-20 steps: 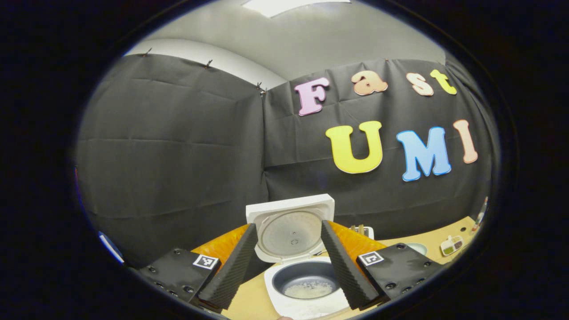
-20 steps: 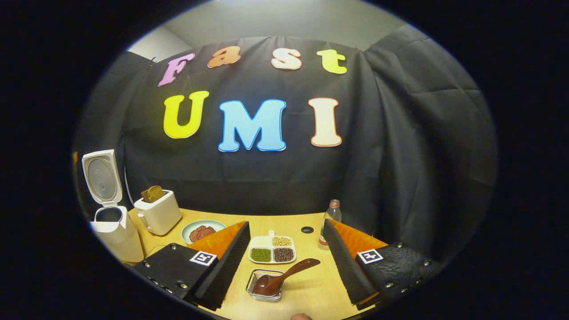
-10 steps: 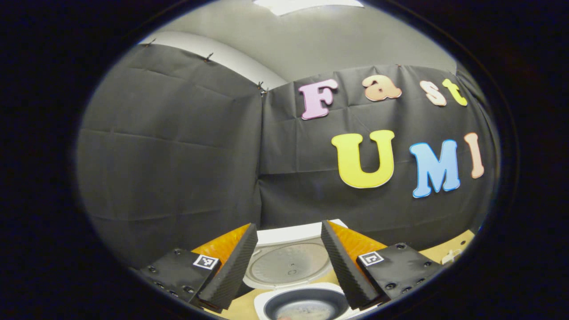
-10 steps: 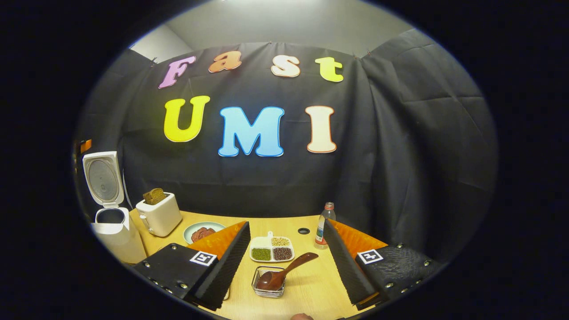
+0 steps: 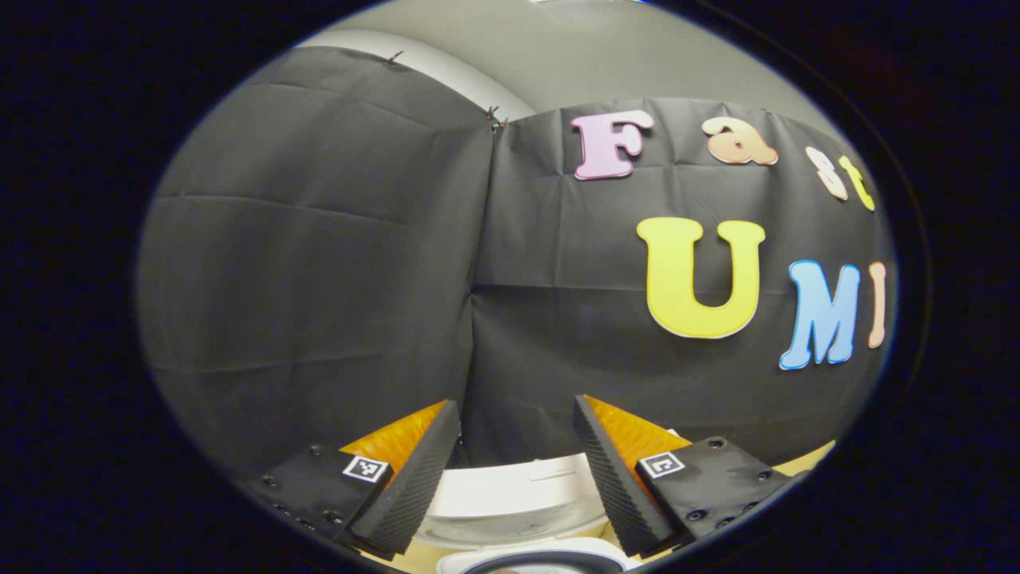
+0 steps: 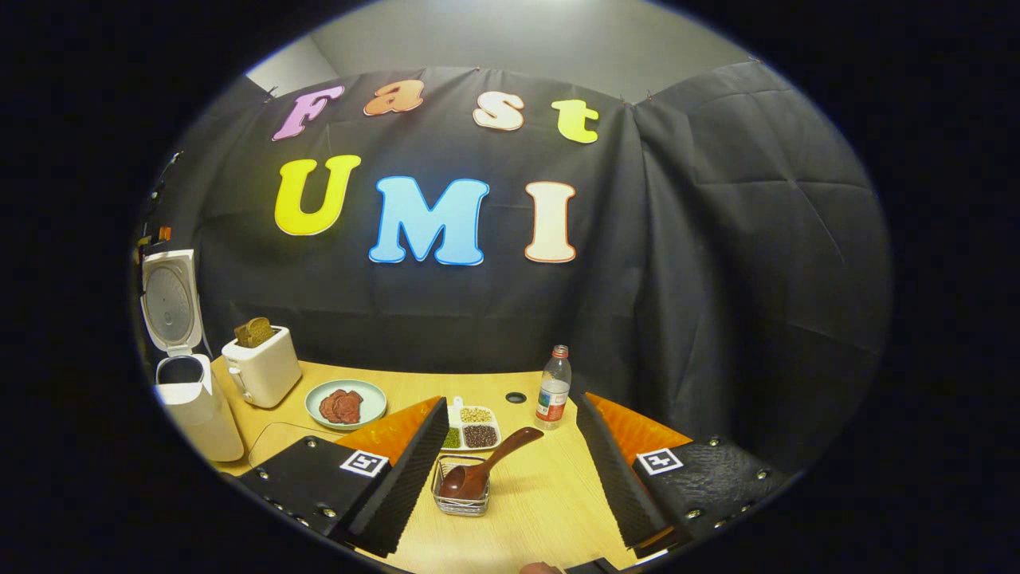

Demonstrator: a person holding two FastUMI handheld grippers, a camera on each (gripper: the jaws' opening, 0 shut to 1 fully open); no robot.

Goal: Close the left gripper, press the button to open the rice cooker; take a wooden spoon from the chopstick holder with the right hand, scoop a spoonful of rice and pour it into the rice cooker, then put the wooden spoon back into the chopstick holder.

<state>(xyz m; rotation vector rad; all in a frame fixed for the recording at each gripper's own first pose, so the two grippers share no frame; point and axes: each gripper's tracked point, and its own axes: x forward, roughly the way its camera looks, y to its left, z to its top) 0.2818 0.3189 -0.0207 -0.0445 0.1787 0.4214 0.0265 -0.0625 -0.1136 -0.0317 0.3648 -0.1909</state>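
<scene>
Spoon [image 6: 486, 470] lies in holder [image 6: 460, 501] between parted right gripper [image 6: 510, 470] fingers.

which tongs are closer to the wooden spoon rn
Right. The right tongs hang open just short of the wooden spoon in its wire holder; the left tongs are over the rice cooker.

Left gripper view faces the booth wall, close above the rice cooker [image 5: 510, 498]; right gripper view overlooks the worktop [image 6: 550, 494], cooker [image 6: 187, 383] far left.
</scene>
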